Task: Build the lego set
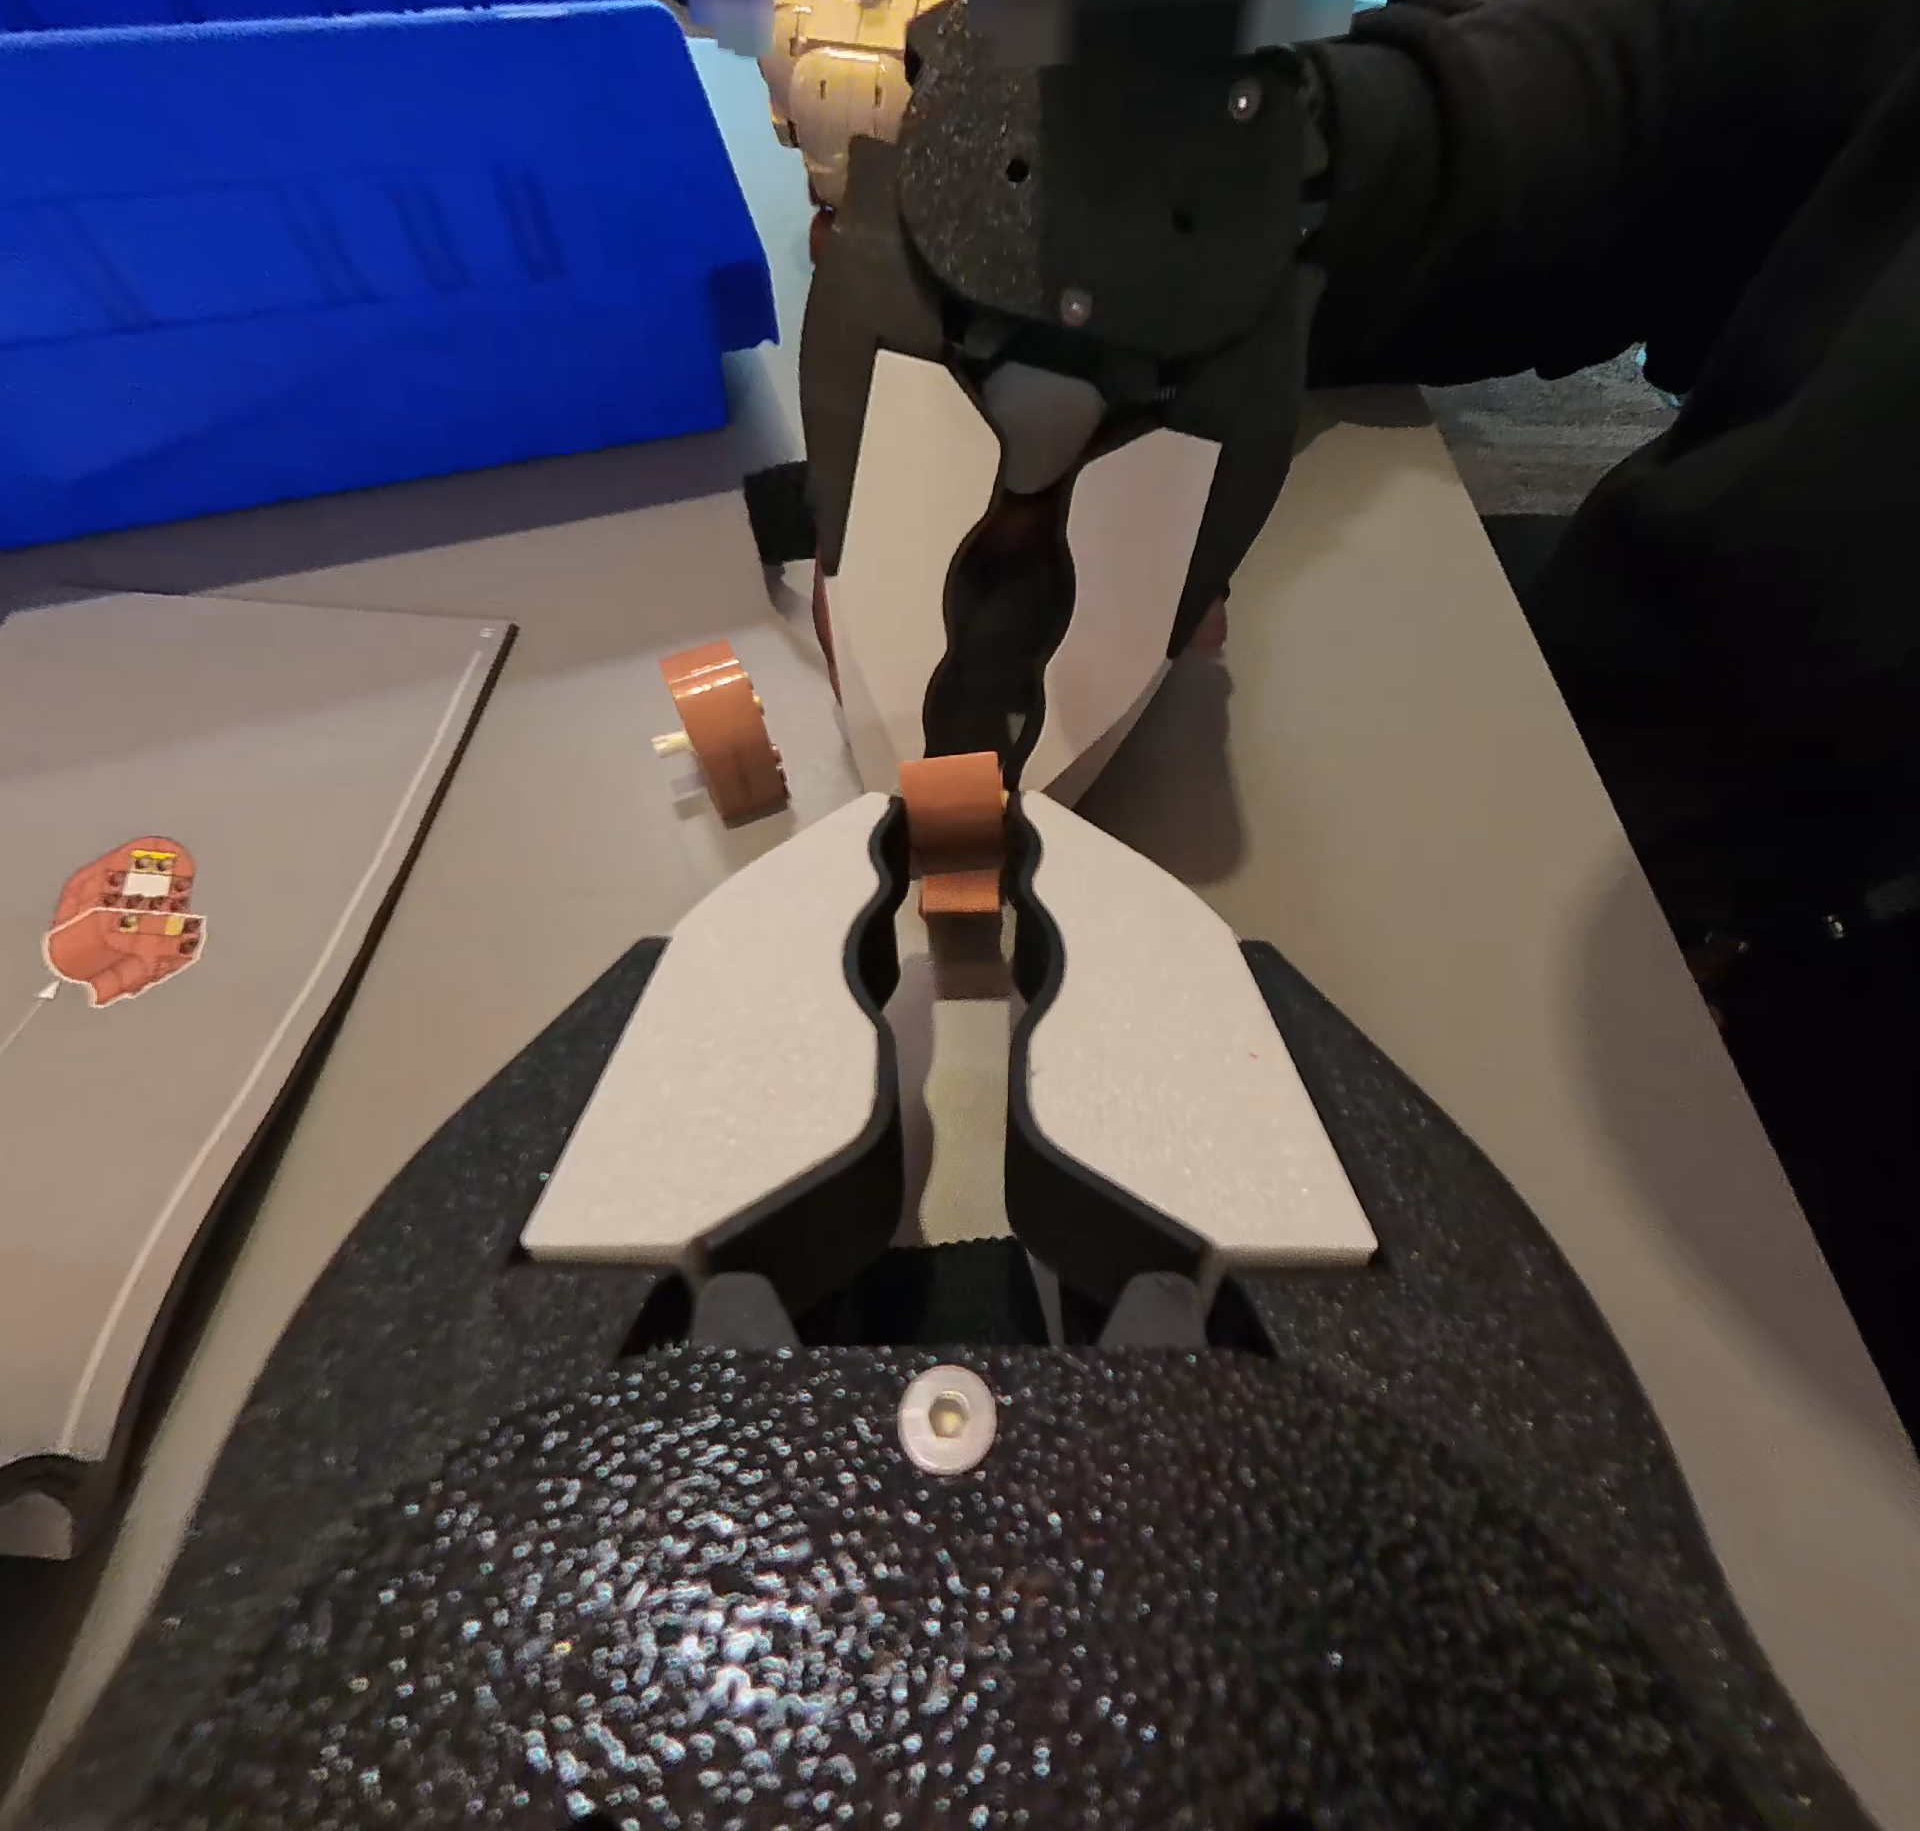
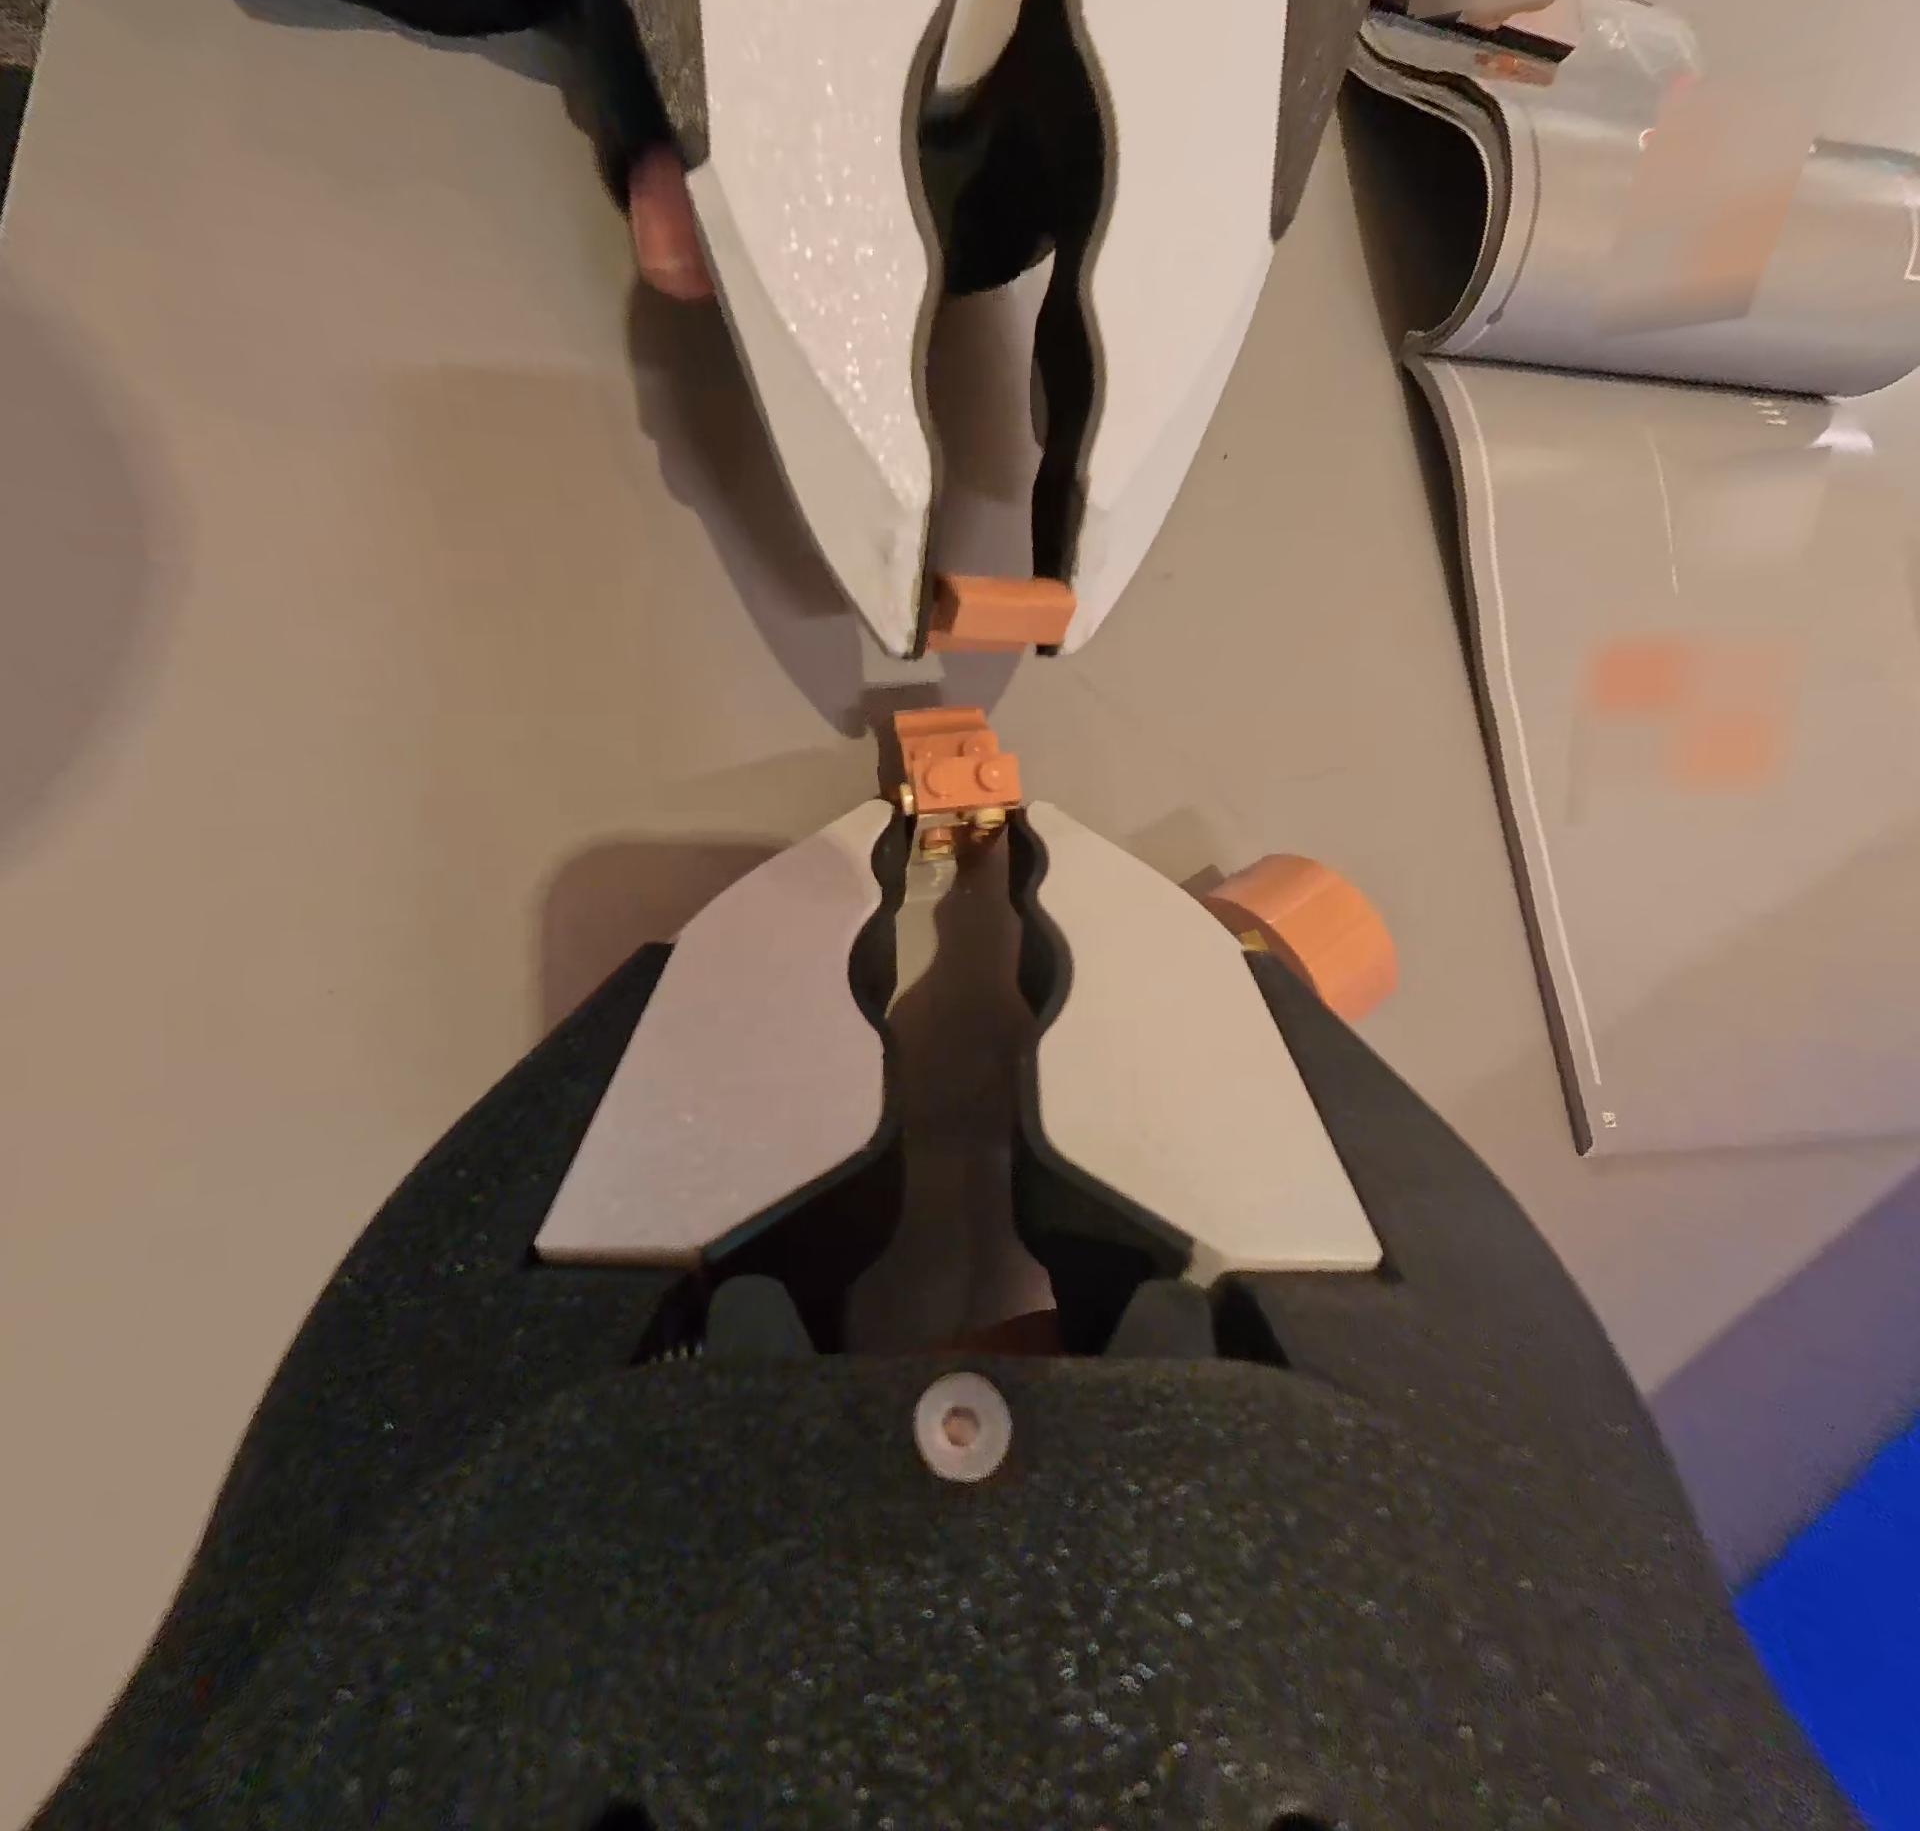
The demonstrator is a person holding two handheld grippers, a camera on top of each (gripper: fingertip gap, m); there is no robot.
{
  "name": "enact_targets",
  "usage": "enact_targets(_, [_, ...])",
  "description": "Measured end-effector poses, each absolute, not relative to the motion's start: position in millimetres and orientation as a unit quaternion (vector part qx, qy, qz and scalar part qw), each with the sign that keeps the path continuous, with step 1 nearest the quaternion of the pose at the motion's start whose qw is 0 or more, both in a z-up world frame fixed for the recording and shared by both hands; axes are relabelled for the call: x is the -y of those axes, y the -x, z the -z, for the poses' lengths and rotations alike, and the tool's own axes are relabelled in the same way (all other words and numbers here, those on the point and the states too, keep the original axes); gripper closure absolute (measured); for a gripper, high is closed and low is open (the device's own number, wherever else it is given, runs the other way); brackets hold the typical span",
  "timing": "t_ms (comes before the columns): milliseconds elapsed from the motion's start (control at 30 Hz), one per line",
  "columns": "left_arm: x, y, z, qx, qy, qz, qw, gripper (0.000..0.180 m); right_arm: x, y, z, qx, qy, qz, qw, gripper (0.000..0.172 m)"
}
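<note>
Small orange-brown brick (image 2: pixel 1000 620) sits clamped between the tips of the left gripper (image 2: pixel 987 628), both pads pressing its ends, held just above the table (image 2: pixel 312 638). In the left wrist view a brown piece (image 1: pixel 951 825) shows between the left gripper's fingertips (image 1: pixel 951 805), too blurred to match for sure to that brick.

Directly facing it, close but apart, a studded orange-brown brick assembly (image 2: pixel 956 768) with small gold-coloured bits underneath is gripped at the tips of the right gripper (image 2: pixel 958 815), jaws closed on its lower part. Right gripper (image 1: pixel 987 732) appears far-centre in the left wrist view, held by a black-gloved hand (image 1: pixel 1455 223).

On the table just beside: a rounded orange-brown brick piece (image 1: pixel 722 732) with a pale peg, lying left of the grippers. Further left, an open instruction booklet (image 1: pixel 208 898), grey pages with a printed picture of a brown build; small print there is unreadable. Far left, blue plastic bins (image 1: pixel 364 243). Far centre, a tan brick-built model (image 1: pixel 852 56). No brand marks legible.
</note>
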State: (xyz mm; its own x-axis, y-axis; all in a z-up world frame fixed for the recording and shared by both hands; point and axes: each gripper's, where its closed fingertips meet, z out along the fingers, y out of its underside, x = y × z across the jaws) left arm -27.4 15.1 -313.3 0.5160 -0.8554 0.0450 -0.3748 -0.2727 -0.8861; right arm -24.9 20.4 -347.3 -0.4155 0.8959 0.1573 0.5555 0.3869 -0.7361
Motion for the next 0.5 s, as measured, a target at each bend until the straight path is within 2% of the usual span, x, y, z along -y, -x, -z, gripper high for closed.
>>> enact_targets(500, [-15.0, 19.4, 326.7, -0.442, 0.760, 0.224, 0.422, 0.164, -17.1, 27.8, 345.2, 0.786, 0.453, -0.312, 0.283, 0.154])
